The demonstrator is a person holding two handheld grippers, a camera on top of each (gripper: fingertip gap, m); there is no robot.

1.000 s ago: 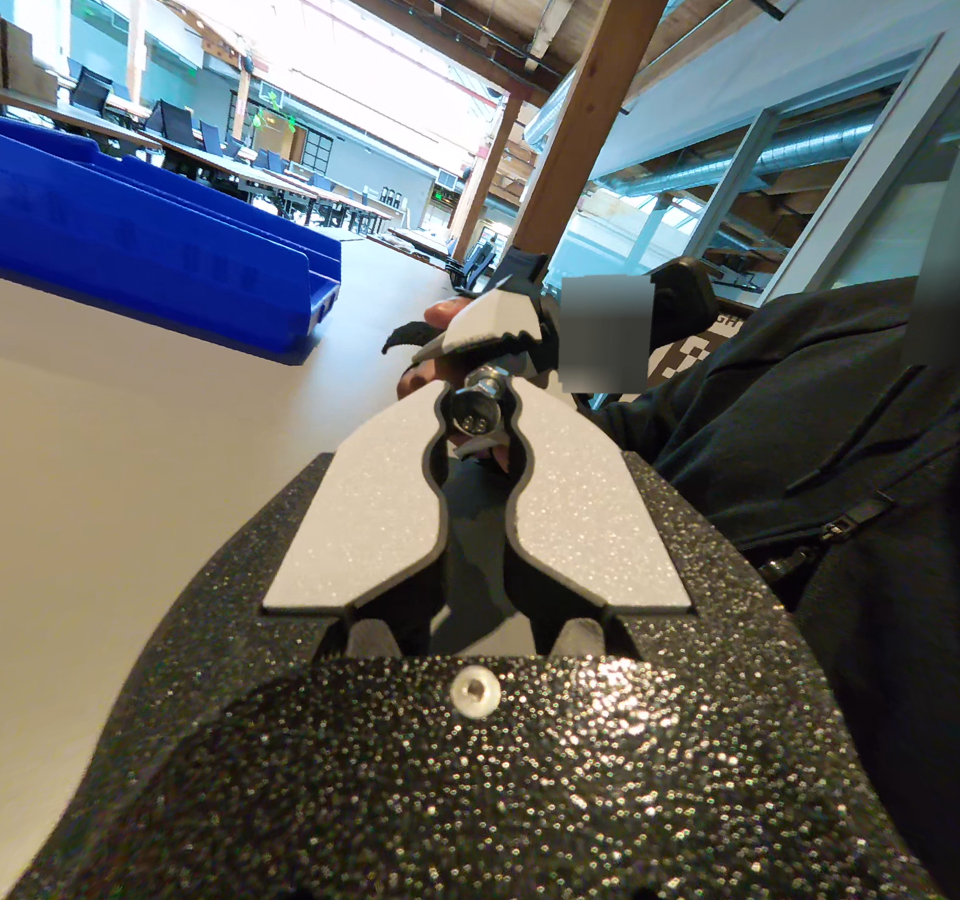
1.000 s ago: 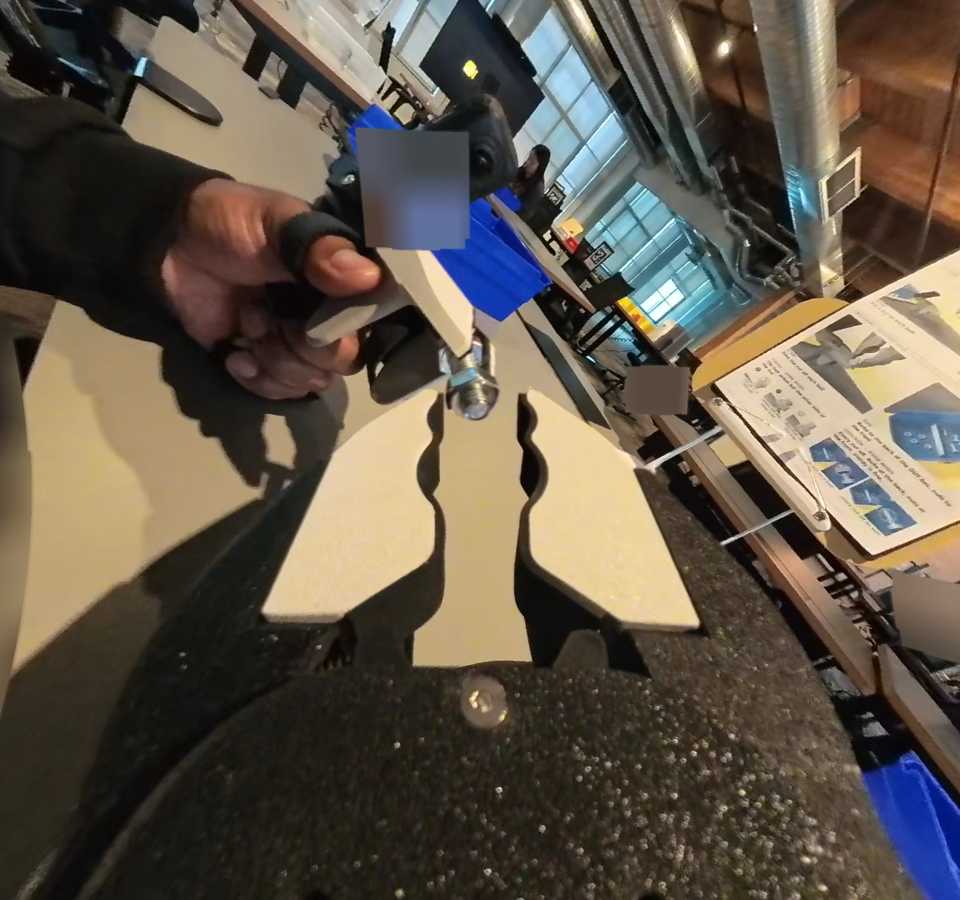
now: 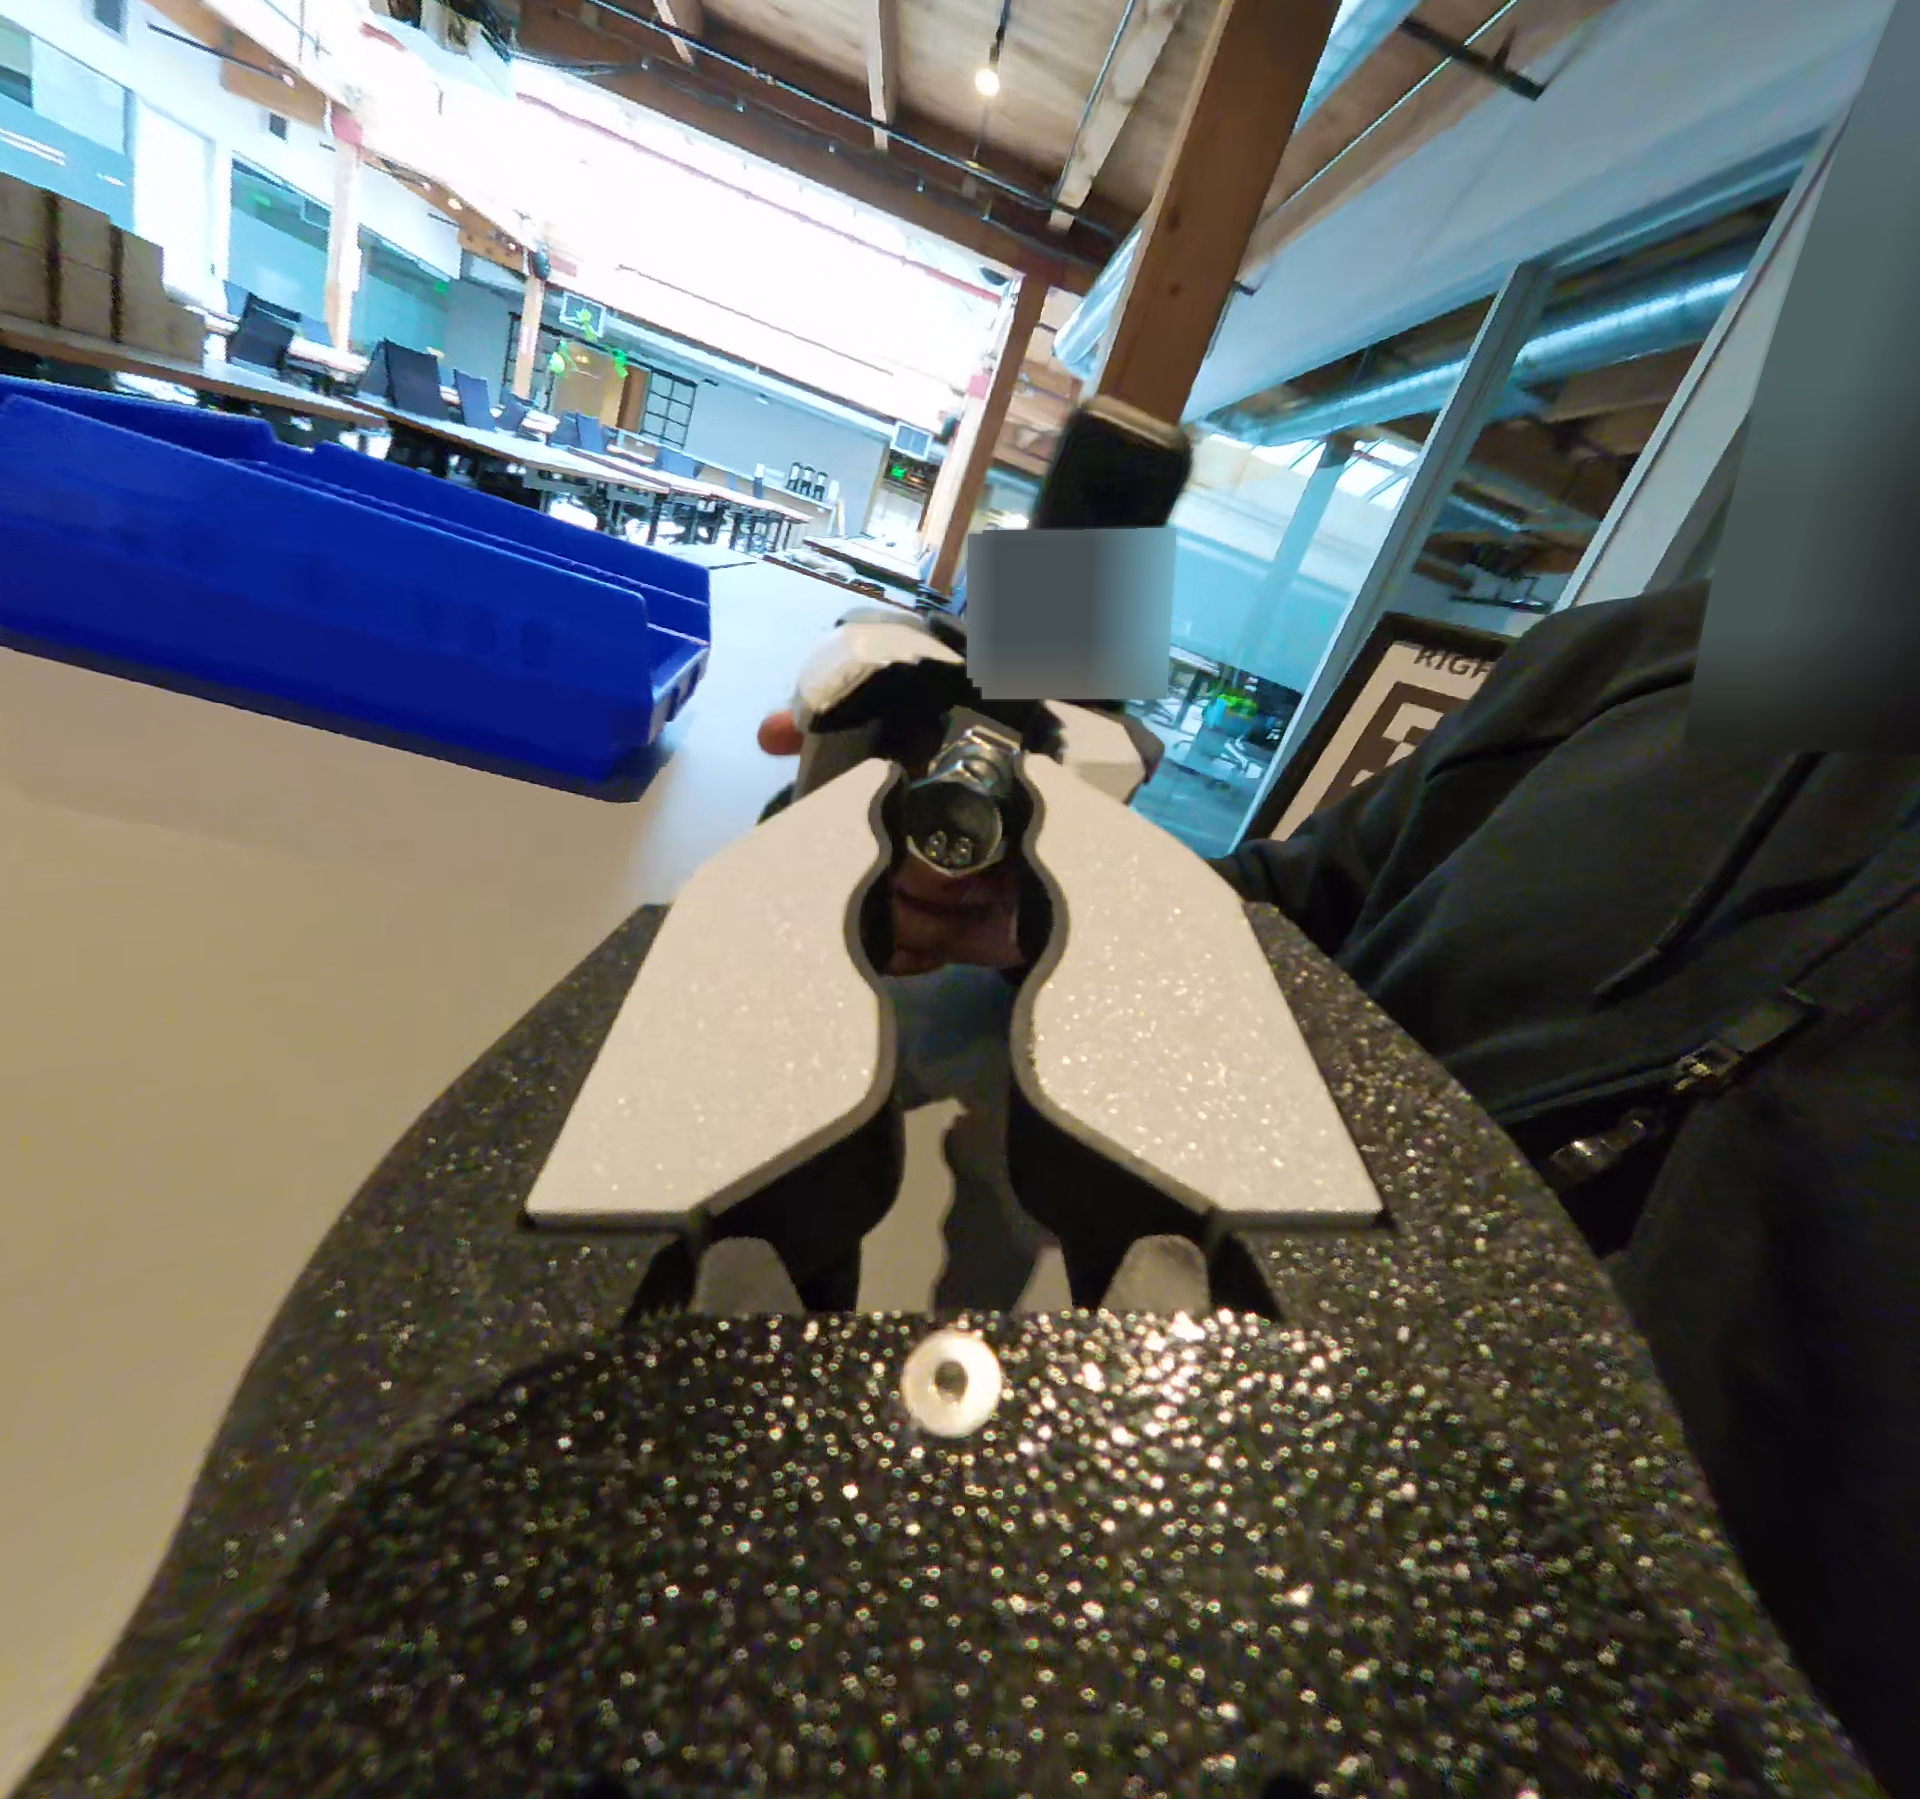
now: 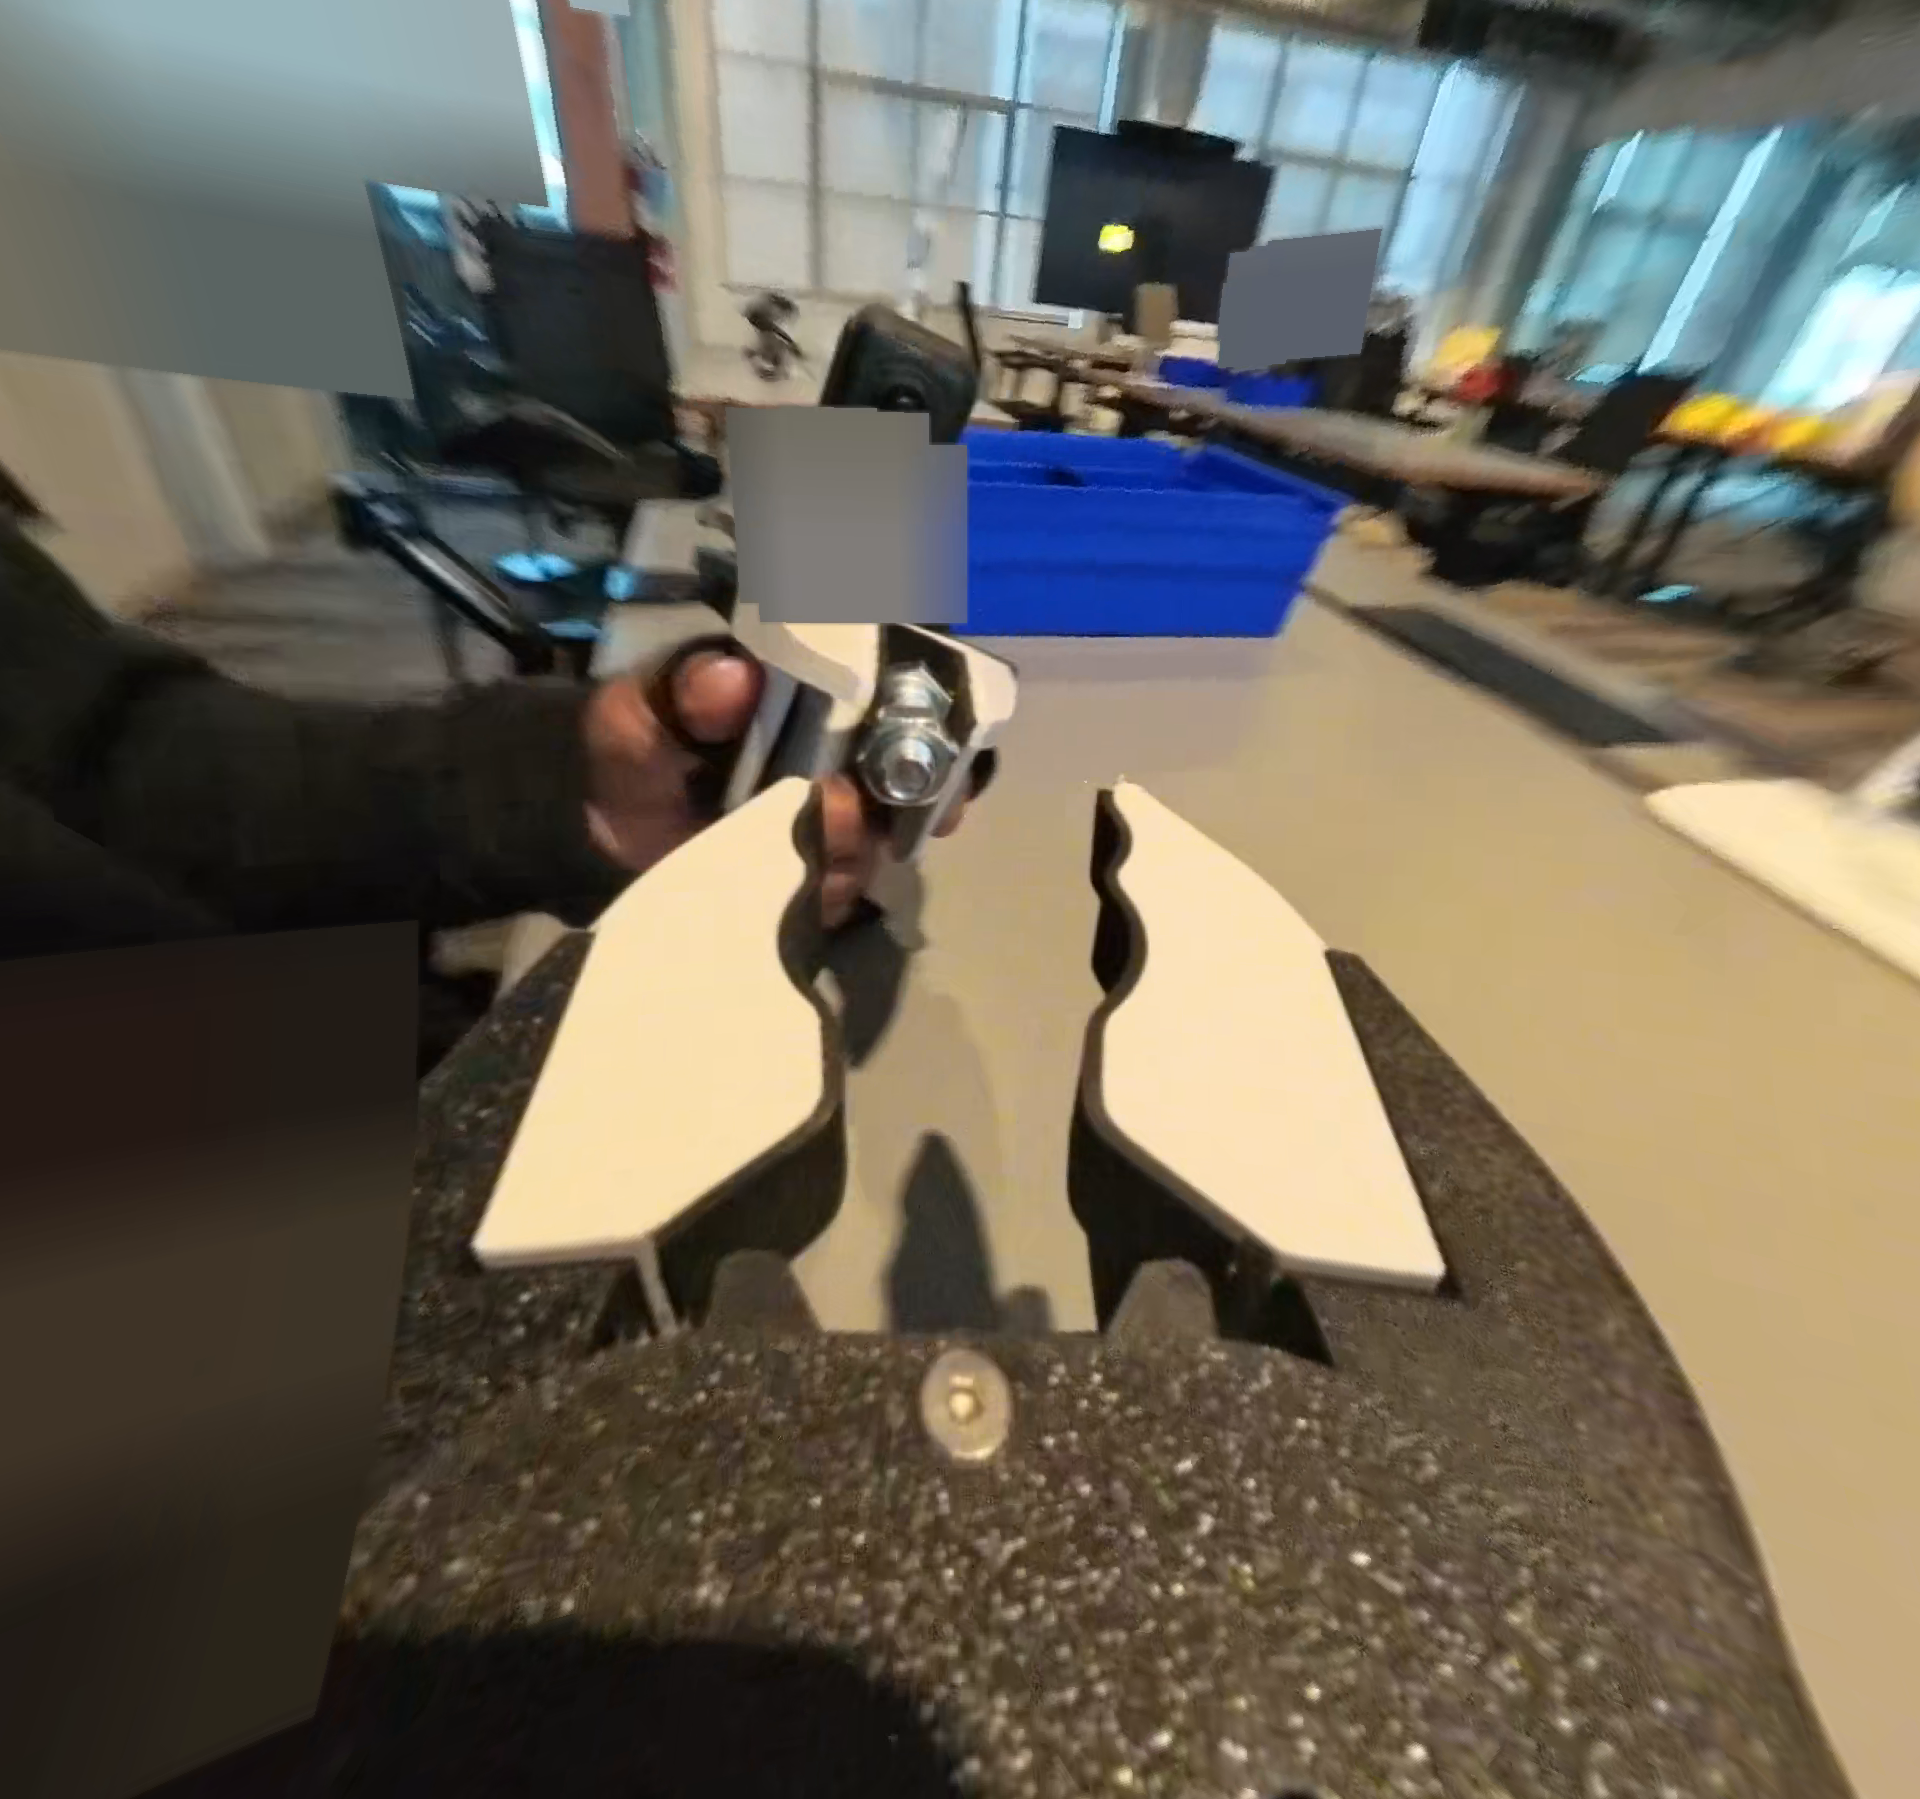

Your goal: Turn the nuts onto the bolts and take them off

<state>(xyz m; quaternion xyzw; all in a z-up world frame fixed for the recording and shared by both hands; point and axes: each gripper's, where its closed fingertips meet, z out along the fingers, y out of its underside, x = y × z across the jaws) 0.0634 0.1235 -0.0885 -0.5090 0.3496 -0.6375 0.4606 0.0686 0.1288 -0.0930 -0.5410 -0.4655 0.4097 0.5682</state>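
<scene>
My left gripper [image 3: 956, 785] is shut on the hex head of a steel bolt [image 3: 951, 840], held above the table and pointing away from me. A nut [image 3: 982, 760] sits on the bolt's thread just past my fingertips. In the right wrist view the same bolt sticks out of the left gripper [image 4: 914, 702], with the nut [image 4: 902, 768] near its free end. My right gripper [image 4: 958, 795] is open and empty. The nut lies just beyond its left fingertip, not between the jaws. A hand [image 4: 665, 762] holds the left gripper.
A blue bin [image 3: 364, 606] stands on the beige table [image 3: 260, 970] at the left. It also shows in the right wrist view [image 4: 1122, 544], behind the grippers. A person's dark sleeve and jacket [image 3: 1558, 918] fill the right side. A white sheet [image 4: 1787, 845] lies at the table's right edge. Only a small space, under 4 cm, lies between the two pairs of fingers.
My right gripper has opened wider and swung round, so the nut now lies off its left fingertip. My left gripper still holds the bolt head.
</scene>
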